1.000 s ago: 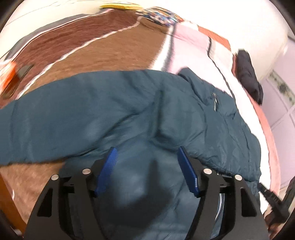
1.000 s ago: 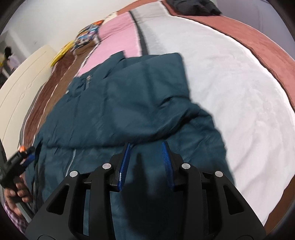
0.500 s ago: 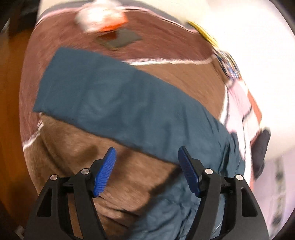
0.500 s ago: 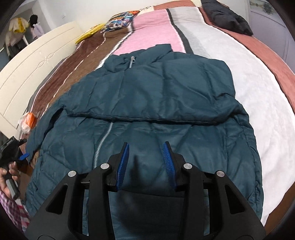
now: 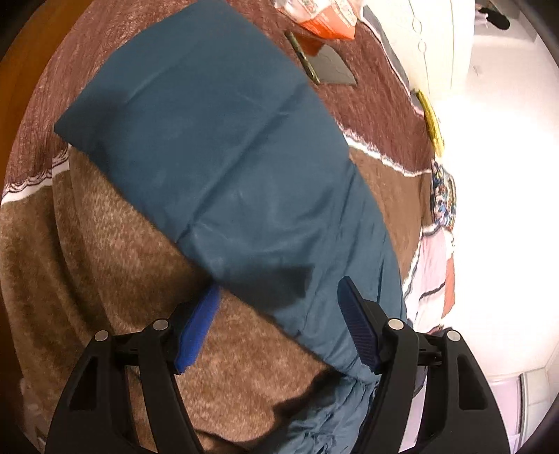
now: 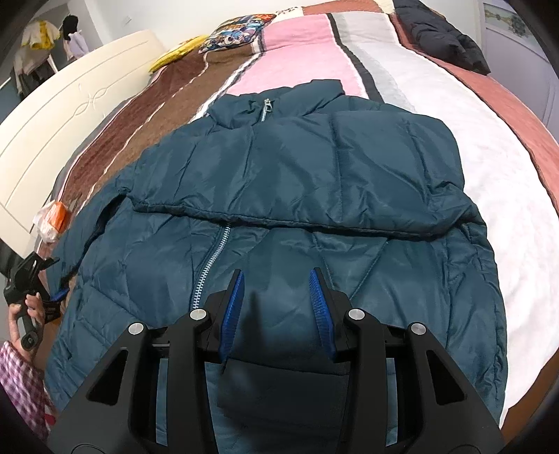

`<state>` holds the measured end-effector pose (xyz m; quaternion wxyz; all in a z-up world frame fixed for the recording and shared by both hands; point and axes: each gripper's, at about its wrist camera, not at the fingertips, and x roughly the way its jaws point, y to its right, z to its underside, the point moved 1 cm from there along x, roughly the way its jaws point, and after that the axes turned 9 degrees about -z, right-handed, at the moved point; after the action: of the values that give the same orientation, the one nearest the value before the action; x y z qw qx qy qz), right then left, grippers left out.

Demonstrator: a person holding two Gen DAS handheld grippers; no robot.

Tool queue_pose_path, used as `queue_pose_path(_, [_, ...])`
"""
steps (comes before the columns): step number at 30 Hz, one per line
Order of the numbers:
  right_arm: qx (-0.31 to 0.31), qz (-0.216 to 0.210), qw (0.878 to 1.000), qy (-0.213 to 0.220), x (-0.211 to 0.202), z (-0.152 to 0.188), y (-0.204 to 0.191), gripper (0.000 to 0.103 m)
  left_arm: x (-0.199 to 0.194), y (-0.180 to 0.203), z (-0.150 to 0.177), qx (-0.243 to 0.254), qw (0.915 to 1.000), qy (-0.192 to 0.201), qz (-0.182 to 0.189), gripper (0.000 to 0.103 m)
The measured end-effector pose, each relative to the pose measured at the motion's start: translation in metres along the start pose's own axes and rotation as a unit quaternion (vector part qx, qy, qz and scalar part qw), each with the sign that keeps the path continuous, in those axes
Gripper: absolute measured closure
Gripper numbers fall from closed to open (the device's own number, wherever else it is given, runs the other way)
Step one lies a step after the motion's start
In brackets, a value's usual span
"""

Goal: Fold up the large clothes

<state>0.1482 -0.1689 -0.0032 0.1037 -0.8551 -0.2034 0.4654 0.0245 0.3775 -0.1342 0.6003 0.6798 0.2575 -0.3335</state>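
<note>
A dark teal puffer jacket (image 6: 286, 209) lies front up on the bed, zipper down the middle, its right sleeve folded across the chest. Its other sleeve (image 5: 223, 153) stretches out flat over the brown blanket in the left wrist view. My left gripper (image 5: 277, 324) is open and empty, hovering just above the upper part of that sleeve near its edge. It also shows at the left edge of the right wrist view (image 6: 38, 279). My right gripper (image 6: 277, 310) is open and empty above the jacket's lower front.
The bed has a striped brown, pink and white blanket (image 6: 314, 59). A black garment (image 6: 447, 38) lies at the far right. An orange and white bag (image 5: 325, 17) and a dark flat object (image 5: 332, 68) lie beyond the sleeve's cuff. A white headboard (image 6: 70, 118) stands left.
My left gripper has swung left from above the jacket's body and closed in over the outstretched sleeve. My right gripper has pulled back and risen, so more of the jacket shows.
</note>
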Motion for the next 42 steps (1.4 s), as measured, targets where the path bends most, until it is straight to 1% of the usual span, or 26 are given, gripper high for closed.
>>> queue_pose_path(2, [-0.001,0.0,1.0,-0.002,0.002,0.0,-0.001,0.064,-0.001,-0.001,-0.004,-0.008,0.9999,0.009,0.002,0.035])
queue_pose_path(4, [0.0,0.0,1.0,-0.004,0.004,0.0,-0.001,0.064,-0.003,0.002,-0.011,-0.011,0.9994,0.032,0.003,0.037])
queue_pose_path(5, [0.002,-0.001,1.0,-0.005,0.005,0.0,-0.001,0.064,-0.004,0.0,-0.014,-0.01,0.9992,0.039,0.005,0.043])
queue_pose_path(6, [0.003,-0.002,1.0,-0.006,0.005,0.001,0.0,0.064,-0.004,0.001,-0.016,-0.008,0.9991,0.042,0.003,0.049])
queue_pose_path(8, [0.007,-0.004,1.0,-0.008,0.006,0.002,0.0,0.064,0.001,0.005,-0.021,0.01,0.9983,0.053,-0.024,0.084])
queue_pose_path(10, [0.01,-0.005,1.0,-0.008,0.006,0.002,0.001,0.064,-0.001,0.007,-0.024,0.029,0.997,0.065,-0.03,0.093])
queue_pose_path(11, [0.011,-0.006,1.0,-0.007,0.005,0.002,0.002,0.064,-0.005,0.011,-0.024,0.04,0.996,0.075,-0.03,0.097])
queue_pose_path(13, [0.012,-0.006,1.0,-0.004,0.003,0.002,0.003,0.064,-0.019,0.023,-0.024,0.072,0.9916,0.1,-0.037,0.099])
queue_pose_path(15, [0.015,-0.007,1.0,-0.002,0.001,0.001,0.006,0.064,-0.035,0.041,-0.021,0.11,0.9849,0.128,-0.041,0.1])
queue_pose_path(16, [0.018,-0.007,1.0,0.0,-0.001,0.001,0.007,0.064,-0.046,0.058,-0.017,0.137,0.9793,0.145,-0.037,0.1])
queue_pose_path(19, [0.028,-0.011,1.0,0.008,-0.006,0.0,0.013,0.064,-0.075,0.107,-0.001,0.218,0.9582,0.185,-0.022,0.1])
queue_pose_path(21, [0.032,-0.013,0.999,0.013,-0.01,0.0,0.016,0.064,-0.095,0.147,0.017,0.278,0.9382,0.205,0.004,0.1])
queue_pose_path(24, [0.037,-0.014,0.999,0.022,-0.017,0.0,0.022,0.064,-0.117,0.196,0.053,0.352,0.9093,0.217,0.047,0.1])
queue_pose_path(25, [0.04,-0.015,0.999,0.027,-0.021,0.0,0.026,0.064,-0.124,0.215,0.07,0.383,0.8955,0.217,0.066,0.1])
queue_pose_path(26, [0.043,-0.015,0.998,0.032,-0.025,0.0,0.029,0.064,-0.129,0.234,0.089,0.413,0.8812,0.214,0.086,0.1])
queue_pose_path(27, [0.045,-0.013,0.998,0.036,-0.028,-0.001,0.032,0.064,-0.132,0.243,0.102,0.43,0.8727,0.209,0.099,0.1])
queue_pose_path(28, [0.049,-0.012,0.998,0.042,-0.032,-0.001,0.036,0.064,-0.133,0.258,0.124,0.457,0.8599,0.191,0.121,0.1])
queue_pose_path(29, [0.054,-0.01,0.997,0.05,-0.037,-0.001,0.042,0.064,-0.131,0.27,0.144,0.48,0.8494,0.169,0.139,0.1])
queue_pose_path(30, [0.058,-0.008,0.997,0.055,-0.041,-0.001,0.047,0.064,-0.128,0.275,0.159,0.494,0.8426,0.153,0.151,0.1])
queue_pose_path(32, [0.07,-0.002,0.995,0.065,-0.049,-0.002,0.059,0.064,-0.109,0.29,0.204,0.535,0.8209,0.1,0.172,0.1])
queue_pose_path(33, [0.079,0.001,0.994,0.071,-0.054,-0.001,0.068,0.064,-0.1,0.293,0.218,0.547,0.8145,0.084,0.173,0.1])
queue_pose_path(35, [0.095,0.006,0.992,0.078,-0.06,0.001,0.081,0.064,-0.067,0.294,0.256,0.574,0.8014,0.034,0.164,0.1])
queue_pose_path(36, [0.103,0.009,0.991,0.082,-0.064,0.002,0.088,0.064,-0.044,0.291,0.277,0.589,0.7939,0.007,0.15,0.1])
queue_pose_path(39, [0.118,0.014,0.989,0.086,-0.07,0.007,0.102,0.064,0.003,0.28,0.315,0.623,0.7753,-0.032,0.101,0.1])
queue_pose_path(40, [0.121,0.015,0.989,0.086,-0.07,0.008,0.106,0.064,0.022,0.272,0.326,0.634,0.7673,-0.047,0.081,0.097])
queue_pose_path(42, [0.125,0.016,0.988,0.086,-0.071,0.01,0.11,0.064,0.045,0.26,0.339,0.655,0.7514,-0.062,0.044,0.087])
